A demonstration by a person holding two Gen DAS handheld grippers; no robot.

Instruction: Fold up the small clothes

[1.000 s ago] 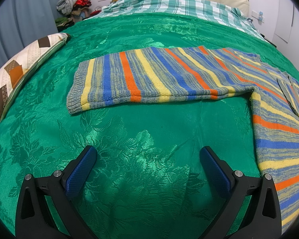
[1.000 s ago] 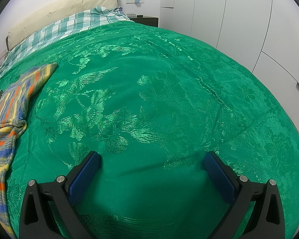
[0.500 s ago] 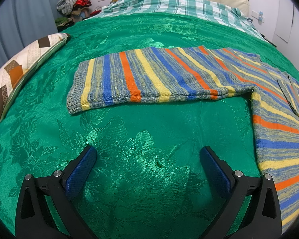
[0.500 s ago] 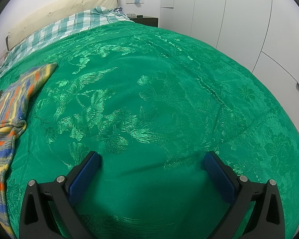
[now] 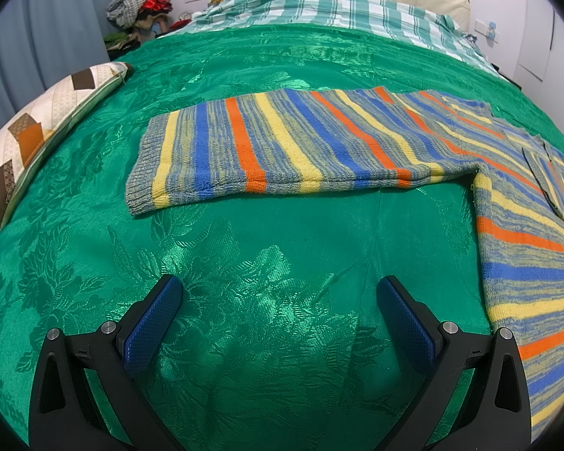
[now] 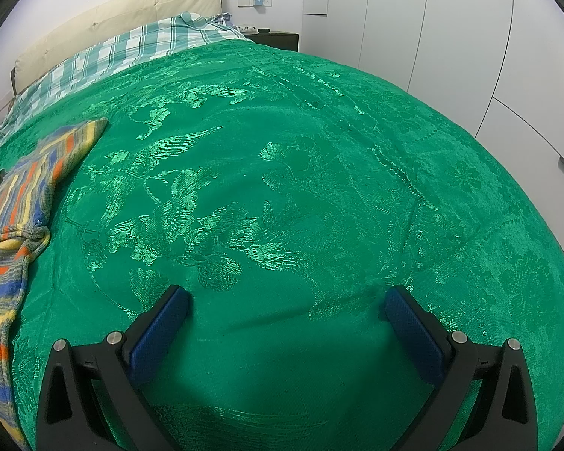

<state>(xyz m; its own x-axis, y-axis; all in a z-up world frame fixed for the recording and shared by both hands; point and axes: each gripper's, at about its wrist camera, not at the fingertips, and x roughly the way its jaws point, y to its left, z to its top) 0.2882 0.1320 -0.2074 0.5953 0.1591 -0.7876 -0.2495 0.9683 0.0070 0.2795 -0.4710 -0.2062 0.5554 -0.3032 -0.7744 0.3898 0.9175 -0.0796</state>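
Observation:
A knitted sweater [image 5: 300, 143] striped in blue, orange, yellow and grey lies flat on the green bedspread [image 5: 267, 248]. One sleeve stretches left across the left wrist view, and the body runs down the right edge. My left gripper [image 5: 280, 300] stands open over bare bedspread, short of that sleeve. In the right wrist view the sweater [image 6: 15, 203] shows only at the left edge, its other sleeve reaching toward the headboard. My right gripper [image 6: 287, 310] is open above the green bedspread [image 6: 319, 195], well to the right of the sweater, with nothing between its fingers.
A patchwork cushion [image 5: 37, 143] lies at the bed's left edge. A checked blanket [image 5: 338, 11] covers the head of the bed under a cream headboard [image 6: 105, 22]. A pile of clothes [image 5: 143, 7] sits beyond the bed by the curtain. White wardrobe doors [image 6: 470, 37] stand right.

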